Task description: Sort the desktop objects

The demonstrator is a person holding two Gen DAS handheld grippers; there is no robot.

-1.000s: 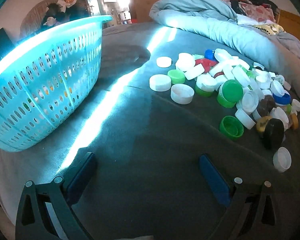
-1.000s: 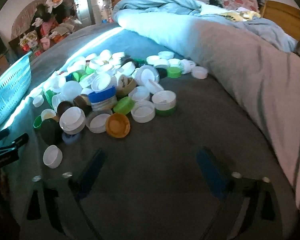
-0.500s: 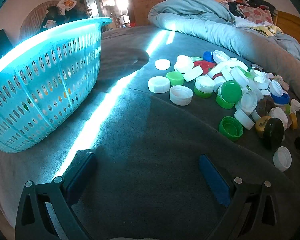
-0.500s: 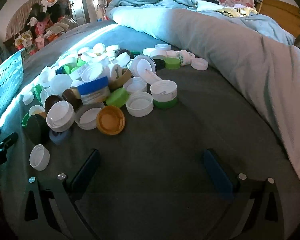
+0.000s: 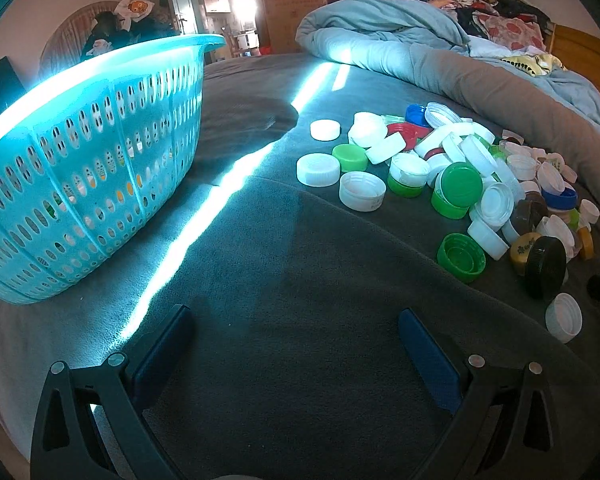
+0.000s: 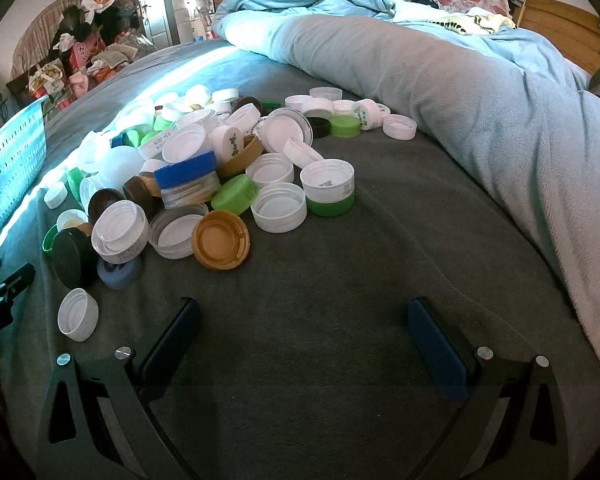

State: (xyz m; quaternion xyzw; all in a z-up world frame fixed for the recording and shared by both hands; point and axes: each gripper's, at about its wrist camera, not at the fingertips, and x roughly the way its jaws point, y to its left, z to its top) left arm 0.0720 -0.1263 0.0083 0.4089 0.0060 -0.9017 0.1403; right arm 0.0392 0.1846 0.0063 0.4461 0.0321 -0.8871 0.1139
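Both units hover over the bed (image 5: 300, 280), covered in a dark grey sheet. The left hand-held gripper (image 5: 296, 340) is released, jaws spread wide and empty. The right hand-held gripper (image 6: 304, 332) is likewise released and empty. The pile of bottle caps (image 6: 220, 168) lies mid-bed beside the rolled duvet (image 6: 440, 80). The turquoise basket (image 5: 84, 160) stands near the bed's left edge, well apart from the pile.
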